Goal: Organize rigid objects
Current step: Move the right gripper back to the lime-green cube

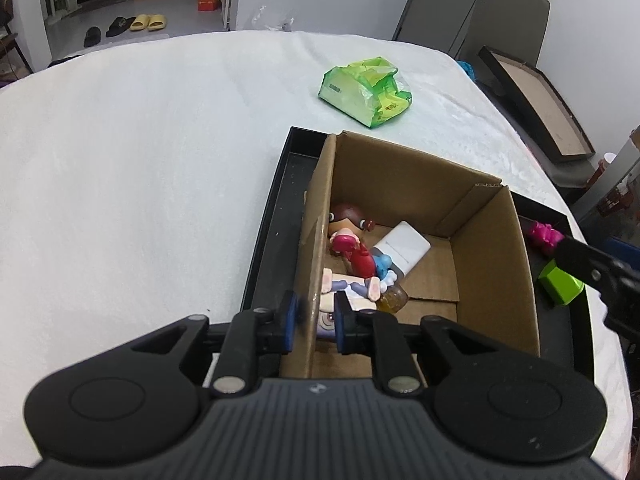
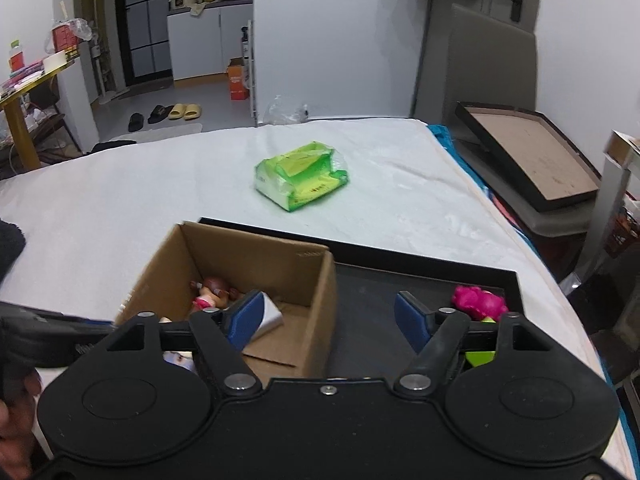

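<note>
Brown corrugated cardboard makes up the open box (image 1: 400, 200) that sits inside a shallow black tray (image 1: 276, 240) on a white cloth-covered table (image 1: 140, 160). The left gripper (image 1: 314, 320) straddles the box's near left wall: one blue pad lies against the outside of the cardboard, while the inner pad stands a little way off the inside face, so whether the wall is actually pinched cannot be told, though the jaws are nearly together.

Inside the box lie several small toys: a brown-haired doll figure (image 1: 348, 220) against the far left corner, a red and pink figure (image 1: 352, 250) just in front of it, a blue figure (image 1: 382, 264), a pale figure with pink feet (image 1: 352, 286), a white rectangular block (image 1: 404, 250) leaning toward the middle, and a small amber jar (image 1: 394, 298) near the front.

The right gripper (image 2: 328, 320) hovers over the box's right wall and the bare tray floor beside it, its blue pads well apart with nothing held between them. On the tray to the right of the box rest a magenta toy (image 2: 478, 302) and, nearer, a lime-green block (image 1: 560, 286); the two are close together.

Farther back on the table lies a crumpled green packet (image 1: 366, 90), well apart from the tray. A second dark tray with a brown inside (image 2: 532, 160) leans beyond the table's right edge.
</note>
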Demonstrator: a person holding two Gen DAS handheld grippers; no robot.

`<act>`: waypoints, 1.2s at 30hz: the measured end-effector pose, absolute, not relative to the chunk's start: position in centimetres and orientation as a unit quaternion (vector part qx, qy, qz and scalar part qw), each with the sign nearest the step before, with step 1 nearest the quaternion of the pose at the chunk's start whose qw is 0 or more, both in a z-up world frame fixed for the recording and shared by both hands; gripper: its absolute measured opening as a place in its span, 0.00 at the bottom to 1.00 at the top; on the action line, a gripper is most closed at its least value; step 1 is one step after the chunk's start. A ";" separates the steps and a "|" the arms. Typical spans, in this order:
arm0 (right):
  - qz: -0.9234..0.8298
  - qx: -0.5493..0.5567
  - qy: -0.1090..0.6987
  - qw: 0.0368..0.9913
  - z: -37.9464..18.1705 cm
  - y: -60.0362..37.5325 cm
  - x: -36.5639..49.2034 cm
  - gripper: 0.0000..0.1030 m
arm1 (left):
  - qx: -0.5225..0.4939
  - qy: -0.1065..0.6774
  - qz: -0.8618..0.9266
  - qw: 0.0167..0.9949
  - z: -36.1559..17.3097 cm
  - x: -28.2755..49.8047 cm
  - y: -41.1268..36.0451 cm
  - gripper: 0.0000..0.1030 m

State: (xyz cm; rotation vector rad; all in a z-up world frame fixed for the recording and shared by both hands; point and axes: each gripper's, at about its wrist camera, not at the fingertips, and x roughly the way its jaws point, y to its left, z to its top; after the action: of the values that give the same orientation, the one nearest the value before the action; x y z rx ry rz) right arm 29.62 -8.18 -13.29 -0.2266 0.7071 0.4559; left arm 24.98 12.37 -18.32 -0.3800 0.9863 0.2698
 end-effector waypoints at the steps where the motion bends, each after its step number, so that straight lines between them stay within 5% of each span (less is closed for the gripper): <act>1: 0.218 -0.107 0.343 0.907 -13.4 -8.6 29.6 0.75 | -0.178 0.471 0.131 0.854 -18.4 25.0 12.3 0.17; 22: 0.149 0.032 0.363 0.919 -20.6 -18.3 33.0 0.79 | -0.098 0.480 0.186 0.852 -19.2 26.8 9.8 0.61; 36: 0.149 0.090 0.375 0.911 -24.3 -20.7 37.1 0.79 | -0.040 0.465 0.233 0.853 -19.6 29.4 7.4 0.65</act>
State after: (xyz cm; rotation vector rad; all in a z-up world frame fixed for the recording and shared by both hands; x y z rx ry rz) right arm 37.13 -20.69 -24.30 0.1866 0.7723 0.3076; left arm 29.40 7.43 -19.63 -0.0844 0.9775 0.4902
